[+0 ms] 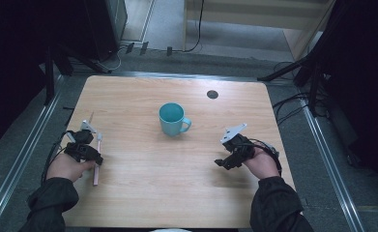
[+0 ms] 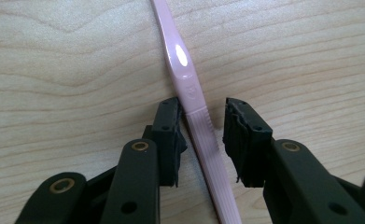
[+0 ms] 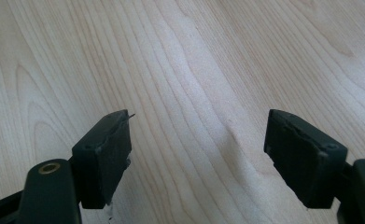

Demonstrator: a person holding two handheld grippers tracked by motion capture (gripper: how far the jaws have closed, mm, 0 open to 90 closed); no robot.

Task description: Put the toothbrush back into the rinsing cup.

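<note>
1. The left gripper (image 1: pixel 89 153) is near the left edge of the table (image 1: pixel 143 193), held by the person's left hand (image 1: pixel 68 166). In the left gripper view its jaws stand on both sides of a pink toothbrush (image 2: pixel 196 116), low over the wood. One jaw touches the ribbed handle or is just beside it, and the other jaw is a little apart from it, so the left gripper (image 2: pixel 201 135) is released and not yet clenched on the handle.
2. The pink toothbrush (image 1: pixel 97 162) lies flat on the table near the left edge, and its length runs from the near side to the far side. The head end (it looks white in the high view) points to the far edge.
3. A teal mug (image 1: pixel 172 119) stands upright around the middle of the table, a little toward the far edge. Its handle points to the right side, and it is well apart from both grippers.
4. A small dark round spot (image 1: pixel 212 94) is on the table near the far edge, right of the mug.
5. The right gripper (image 1: pixel 225 162) is near the right edge, held by the right hand (image 1: pixel 261 163). In the right gripper view the right gripper (image 3: pixel 199 154) has its jaws wide apart over bare wood, so it is released and grasps nothing.
</note>
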